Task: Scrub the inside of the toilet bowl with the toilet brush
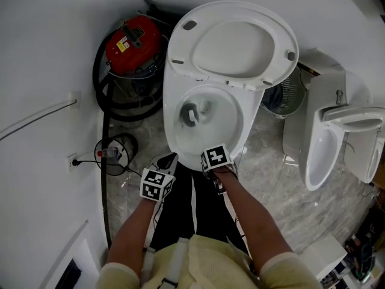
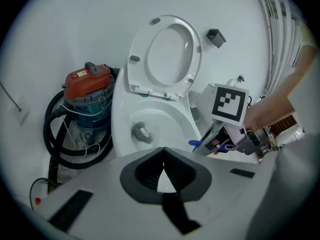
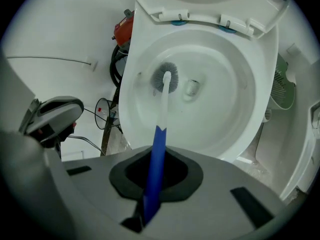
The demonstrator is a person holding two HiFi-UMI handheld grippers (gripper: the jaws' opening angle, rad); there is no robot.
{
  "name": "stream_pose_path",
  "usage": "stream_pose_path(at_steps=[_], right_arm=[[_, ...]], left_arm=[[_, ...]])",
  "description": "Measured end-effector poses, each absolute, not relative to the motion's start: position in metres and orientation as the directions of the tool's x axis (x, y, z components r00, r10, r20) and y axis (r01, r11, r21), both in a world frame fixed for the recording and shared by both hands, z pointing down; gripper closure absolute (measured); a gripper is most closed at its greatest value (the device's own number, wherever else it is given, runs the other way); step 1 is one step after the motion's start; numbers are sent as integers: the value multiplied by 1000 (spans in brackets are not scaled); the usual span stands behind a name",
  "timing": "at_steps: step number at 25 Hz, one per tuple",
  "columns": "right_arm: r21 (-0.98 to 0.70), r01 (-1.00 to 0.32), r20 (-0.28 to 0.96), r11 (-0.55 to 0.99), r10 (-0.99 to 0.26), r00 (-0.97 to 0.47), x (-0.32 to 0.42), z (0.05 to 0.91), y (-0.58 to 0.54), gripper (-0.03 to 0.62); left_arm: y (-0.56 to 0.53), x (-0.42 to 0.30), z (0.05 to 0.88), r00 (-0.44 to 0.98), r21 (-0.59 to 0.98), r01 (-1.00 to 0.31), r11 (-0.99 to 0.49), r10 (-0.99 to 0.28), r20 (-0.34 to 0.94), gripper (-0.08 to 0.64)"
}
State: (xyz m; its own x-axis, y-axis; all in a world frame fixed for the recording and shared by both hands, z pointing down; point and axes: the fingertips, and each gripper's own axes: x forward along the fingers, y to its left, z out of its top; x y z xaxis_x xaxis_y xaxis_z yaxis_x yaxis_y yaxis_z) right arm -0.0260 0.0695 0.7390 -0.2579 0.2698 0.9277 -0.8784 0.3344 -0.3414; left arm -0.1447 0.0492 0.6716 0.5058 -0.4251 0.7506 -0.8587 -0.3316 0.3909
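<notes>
The white toilet bowl (image 1: 231, 138) stands open with its seat and lid (image 1: 234, 44) raised. A toilet brush has its grey bristle head (image 1: 191, 114) low on the bowl's left inner wall, near the water. My right gripper (image 1: 212, 161) hangs over the bowl's front rim, shut on the brush's blue handle (image 3: 156, 159); the white shaft runs down to the bristle head (image 3: 165, 79). Just left of it, in front of the rim, my left gripper (image 1: 168, 161) is shut on nothing (image 2: 163, 156). The left gripper view also shows the bristle head (image 2: 142, 132) and the right gripper (image 2: 225, 134).
A red vacuum cleaner (image 1: 133, 44) with a black hose (image 1: 105, 95) stands left of the toilet against the wall. A wall socket with a cable (image 1: 73, 160) is lower left. A wire bin (image 1: 284, 98) and a second white fixture (image 1: 337, 143) stand on the right.
</notes>
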Motion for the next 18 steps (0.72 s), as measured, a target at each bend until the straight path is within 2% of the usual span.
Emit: stream_pose_path(at_steps=[18], right_arm=[[-254, -932, 959, 258, 191, -208, 25, 737, 26, 565]], left_arm=[[39, -138, 661, 530, 388, -840, -379, -419, 737, 546]])
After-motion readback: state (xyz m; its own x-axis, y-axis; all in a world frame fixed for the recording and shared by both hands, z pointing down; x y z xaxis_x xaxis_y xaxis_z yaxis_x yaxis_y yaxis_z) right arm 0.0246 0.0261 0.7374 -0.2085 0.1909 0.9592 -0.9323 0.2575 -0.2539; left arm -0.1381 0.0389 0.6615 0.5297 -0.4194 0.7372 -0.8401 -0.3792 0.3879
